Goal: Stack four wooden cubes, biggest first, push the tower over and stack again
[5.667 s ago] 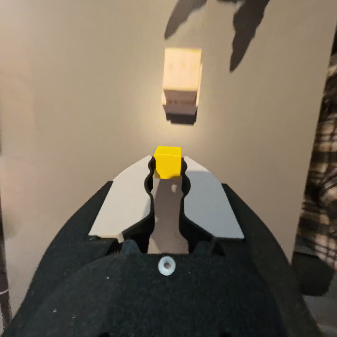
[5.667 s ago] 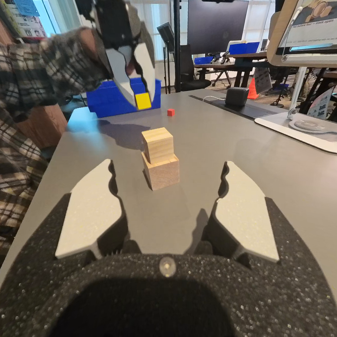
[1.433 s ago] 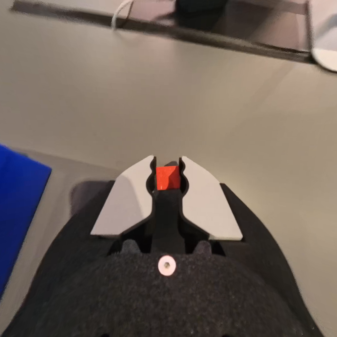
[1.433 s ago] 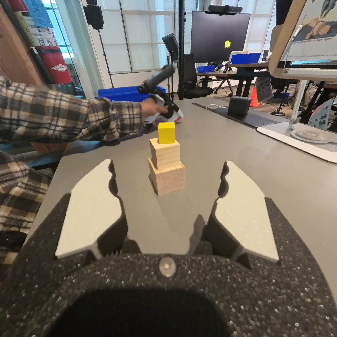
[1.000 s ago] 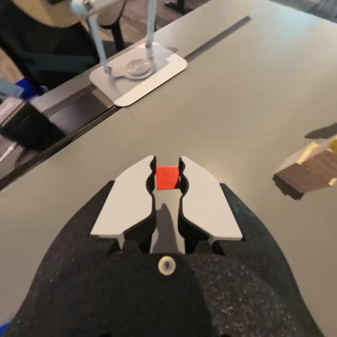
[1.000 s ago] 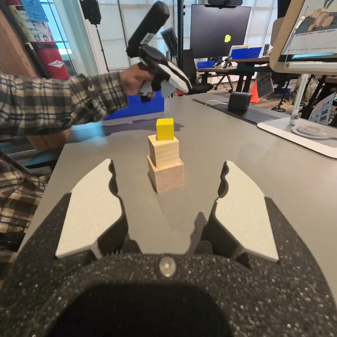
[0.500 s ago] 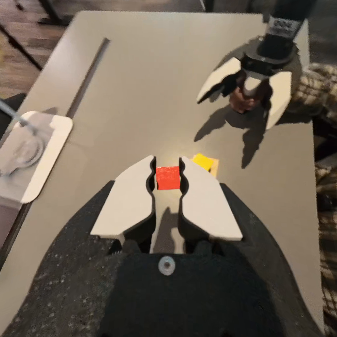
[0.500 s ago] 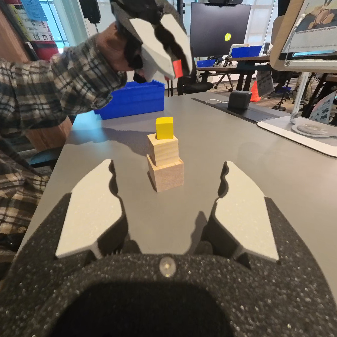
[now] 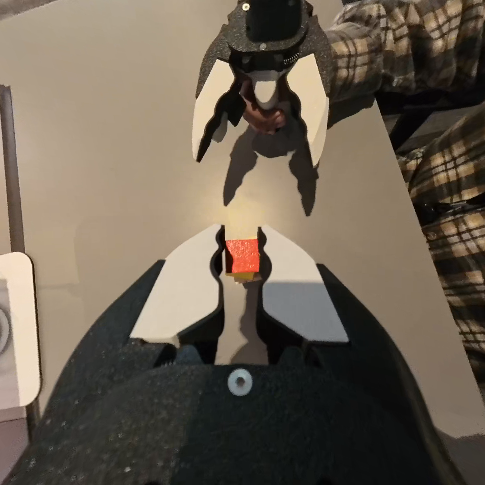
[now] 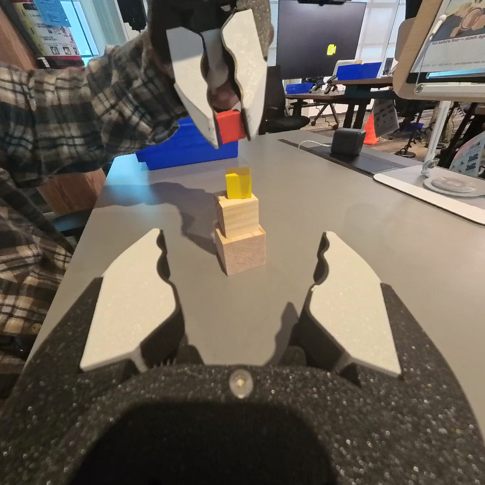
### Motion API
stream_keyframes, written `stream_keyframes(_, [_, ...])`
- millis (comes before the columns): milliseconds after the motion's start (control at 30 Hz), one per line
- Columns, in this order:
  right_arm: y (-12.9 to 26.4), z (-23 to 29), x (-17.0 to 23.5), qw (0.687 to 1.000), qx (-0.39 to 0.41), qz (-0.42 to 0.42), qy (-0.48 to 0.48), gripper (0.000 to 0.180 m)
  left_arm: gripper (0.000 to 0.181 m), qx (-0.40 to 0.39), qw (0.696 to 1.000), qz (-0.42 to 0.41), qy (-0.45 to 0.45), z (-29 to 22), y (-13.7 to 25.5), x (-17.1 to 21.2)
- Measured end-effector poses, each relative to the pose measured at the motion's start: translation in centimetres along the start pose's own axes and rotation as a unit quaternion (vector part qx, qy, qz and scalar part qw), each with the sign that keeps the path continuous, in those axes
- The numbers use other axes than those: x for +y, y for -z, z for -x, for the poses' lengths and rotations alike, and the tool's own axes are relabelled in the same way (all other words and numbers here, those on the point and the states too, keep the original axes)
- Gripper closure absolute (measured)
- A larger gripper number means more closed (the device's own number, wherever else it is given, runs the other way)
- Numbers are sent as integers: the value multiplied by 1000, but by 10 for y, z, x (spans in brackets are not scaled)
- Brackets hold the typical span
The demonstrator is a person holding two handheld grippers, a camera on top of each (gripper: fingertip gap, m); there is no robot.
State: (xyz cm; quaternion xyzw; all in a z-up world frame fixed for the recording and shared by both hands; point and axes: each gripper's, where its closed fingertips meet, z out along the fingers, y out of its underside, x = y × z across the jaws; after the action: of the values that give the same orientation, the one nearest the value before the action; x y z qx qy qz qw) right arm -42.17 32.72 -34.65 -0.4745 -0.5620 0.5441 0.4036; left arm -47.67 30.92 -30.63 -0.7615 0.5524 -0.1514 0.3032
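Note:
A tower stands on the grey table [image 10: 341, 236]: a large wooden cube [image 10: 242, 253] at the bottom, a smaller wooden cube [image 10: 239, 215] on it, a yellow cube [image 10: 238, 183] on top. My left gripper [image 9: 241, 233] is shut on a small red cube [image 9: 242, 256] and points straight down above the tower. In the right wrist view it [image 10: 231, 140] holds the red cube [image 10: 231, 126] a short way above the yellow cube. Only slivers of the yellow cube [image 9: 241, 276] show under the red one. My right gripper [image 10: 241, 236] is open and empty, just in front of the tower; it also shows in the left wrist view [image 9: 256, 160].
A blue bin [image 10: 183, 147] stands at the table's far left. A black box [image 10: 347, 140] with a cable lies on a dark strip at the back right. A white stand base [image 10: 433, 191] sits at the right. A plaid sleeve [image 10: 78, 112] reaches in from the left. The gap from one gripper's tips to the other's is roughly 9 cm. Both grippers' tips are roughly 40 cm from the white stand base [image 10: 433, 191]. Seen from the left wrist view [image 9: 10, 325] as well.
My left gripper has picked up the red cube at the far side, carried it back and come down over the tower, now pointing straight down. The yellow cube was set on the tower earlier. My right gripper has stayed still.

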Motion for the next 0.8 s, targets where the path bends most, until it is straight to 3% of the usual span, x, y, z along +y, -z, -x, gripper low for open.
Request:
stream_keyframes(433, [-1, 0, 2, 1000, 0, 3, -1, 71, 158, 48, 996, 33, -61, -3, -15, 14])
stream_keyframes(800, [-1, 1, 1, 1000, -2, 3, 0, 71, 158, 68, 996, 21, -55, -4, -19, 16])
